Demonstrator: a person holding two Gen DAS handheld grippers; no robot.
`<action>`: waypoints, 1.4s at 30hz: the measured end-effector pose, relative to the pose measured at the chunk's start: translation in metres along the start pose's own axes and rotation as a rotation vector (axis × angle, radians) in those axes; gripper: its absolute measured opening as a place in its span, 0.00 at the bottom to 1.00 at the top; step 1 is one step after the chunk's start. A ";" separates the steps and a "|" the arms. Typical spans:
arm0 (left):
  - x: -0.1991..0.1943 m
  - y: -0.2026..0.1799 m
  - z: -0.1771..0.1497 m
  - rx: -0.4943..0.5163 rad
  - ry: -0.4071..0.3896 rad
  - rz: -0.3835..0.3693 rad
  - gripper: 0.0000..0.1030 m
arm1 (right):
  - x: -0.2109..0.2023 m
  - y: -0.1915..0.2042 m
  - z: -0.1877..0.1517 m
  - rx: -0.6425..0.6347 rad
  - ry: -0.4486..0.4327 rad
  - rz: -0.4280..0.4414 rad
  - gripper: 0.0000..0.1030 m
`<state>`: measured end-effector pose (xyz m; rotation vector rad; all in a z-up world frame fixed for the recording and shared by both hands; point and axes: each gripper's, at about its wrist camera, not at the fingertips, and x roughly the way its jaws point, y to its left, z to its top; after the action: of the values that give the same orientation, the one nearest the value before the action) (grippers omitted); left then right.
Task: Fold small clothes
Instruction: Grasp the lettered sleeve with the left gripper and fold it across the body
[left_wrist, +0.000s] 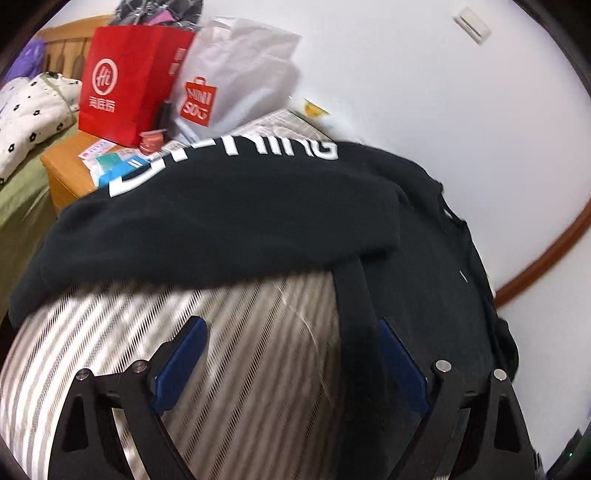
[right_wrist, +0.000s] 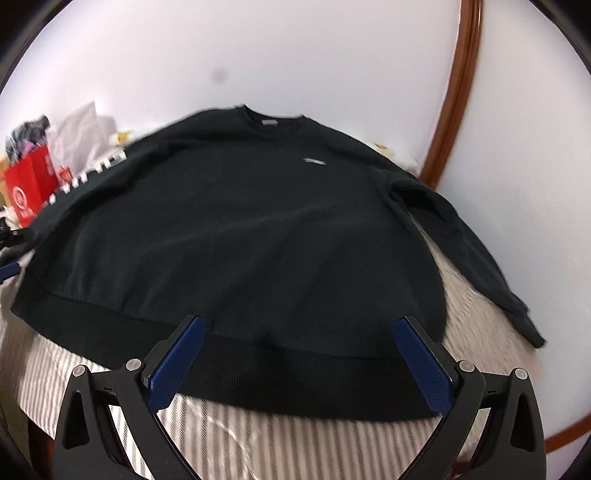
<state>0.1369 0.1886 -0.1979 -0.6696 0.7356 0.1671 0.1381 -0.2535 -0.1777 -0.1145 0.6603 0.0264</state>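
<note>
The black sweatshirt (right_wrist: 236, 236) lies spread flat on the striped bed cover (right_wrist: 258, 443). Both grippers point slanting down at it. The right gripper (right_wrist: 299, 354) hangs over the hem, jaws wide and empty. The left gripper (left_wrist: 291, 354) is also released, over a sleeve.

I am working in a home bedroom: a striped bedsheet (left_wrist: 221, 332) below me, a wooden nightstand (left_wrist: 70, 173) at ten o'clock with shopping bags (left_wrist: 129, 85), a floral pillow (left_wrist: 29, 118) beyond.
</note>
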 end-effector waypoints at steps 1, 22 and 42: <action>0.002 0.002 0.003 -0.020 -0.009 -0.008 0.88 | 0.004 0.001 0.001 0.000 0.008 0.005 0.99; 0.010 -0.049 0.088 0.130 -0.146 0.271 0.06 | 0.053 -0.038 0.039 0.104 0.004 0.047 0.96; 0.111 -0.323 -0.005 0.690 0.047 -0.052 0.08 | 0.040 -0.117 -0.006 0.142 0.081 -0.063 0.96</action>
<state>0.3342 -0.0762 -0.1120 -0.0341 0.7594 -0.1508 0.1731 -0.3711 -0.1953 0.0010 0.7367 -0.0859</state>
